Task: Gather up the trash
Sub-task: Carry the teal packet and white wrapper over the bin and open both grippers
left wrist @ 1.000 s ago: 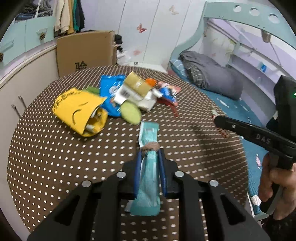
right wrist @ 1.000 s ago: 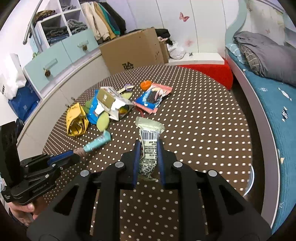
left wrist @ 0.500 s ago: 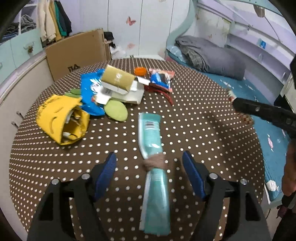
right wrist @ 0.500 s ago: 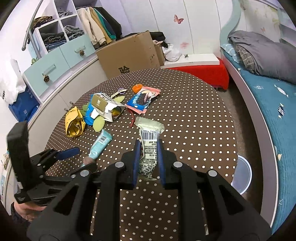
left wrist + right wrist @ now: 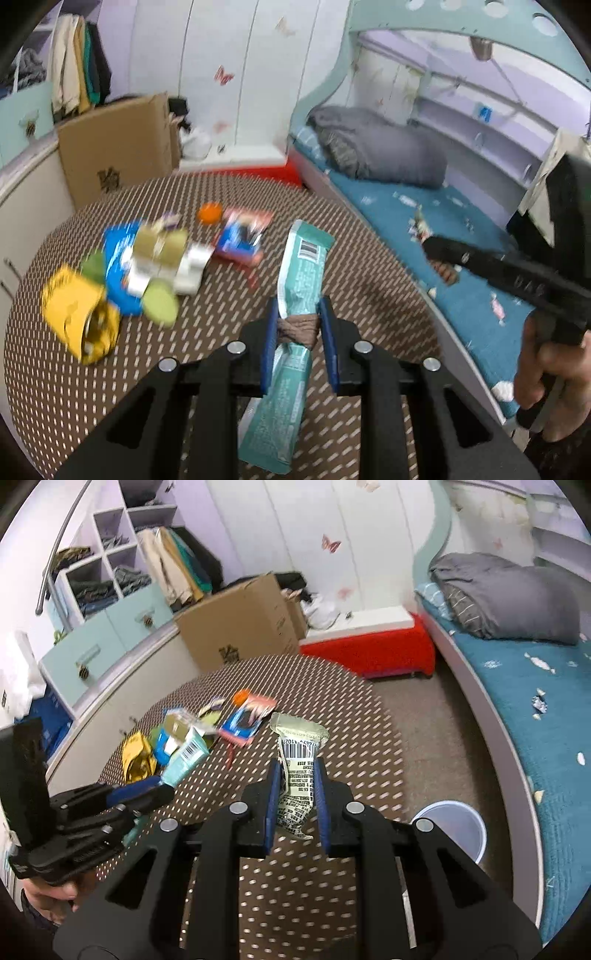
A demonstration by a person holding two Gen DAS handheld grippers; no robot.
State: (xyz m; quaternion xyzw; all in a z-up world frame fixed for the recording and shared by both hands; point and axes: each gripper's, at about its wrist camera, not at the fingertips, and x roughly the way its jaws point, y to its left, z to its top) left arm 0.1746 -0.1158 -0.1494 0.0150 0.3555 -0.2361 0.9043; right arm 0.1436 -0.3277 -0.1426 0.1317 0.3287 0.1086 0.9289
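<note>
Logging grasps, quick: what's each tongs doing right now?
Left tongs: closed on the teal wrapper.
Right tongs: closed on the pale barcode wrapper.

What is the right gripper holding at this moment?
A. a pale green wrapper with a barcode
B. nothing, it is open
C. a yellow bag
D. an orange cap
A: in the right wrist view the right gripper is shut on the pale green wrapper, whose barcode shows just above the blue fingers.

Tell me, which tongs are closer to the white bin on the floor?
The right tongs. They hold a pale wrapper near the table edge, with the white bin just below to their right. The left tongs sit farther left, across the table.
</note>
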